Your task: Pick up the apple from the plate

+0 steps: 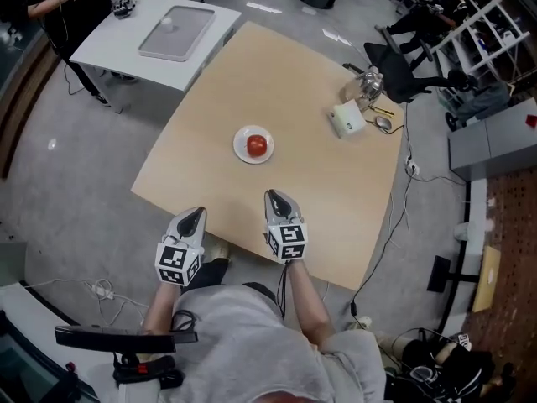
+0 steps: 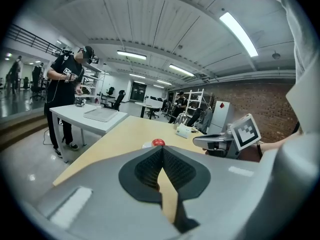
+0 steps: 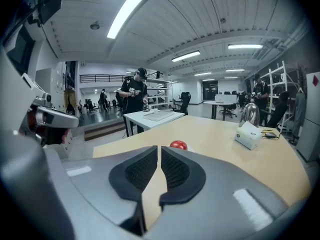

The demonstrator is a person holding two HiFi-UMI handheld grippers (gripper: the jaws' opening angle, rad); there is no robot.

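A red apple (image 1: 257, 145) sits on a small white plate (image 1: 240, 148) near the middle of the tan table (image 1: 319, 200). Both grippers hover at the table's near edge, pointing toward the plate and well short of it. My left gripper (image 1: 198, 212) is shut with its pads meeting and nothing between them. My right gripper (image 1: 274, 195) is closer to the plate, shut to a thin slit and empty. The apple (image 2: 158, 142) shows just above the left gripper (image 2: 162, 149) tips in the left gripper view. In the right gripper view the apple (image 3: 178, 145) lies slightly right of the right gripper (image 3: 159, 149) tips.
A white tissue box (image 1: 346, 118) and a metal kettle (image 1: 370, 82) stand at the table's far right corner, with cables beside them. A white side table (image 1: 109, 53) with a grey tray stands far left, a person next to it. An office chair (image 1: 403, 65) is beyond the kettle.
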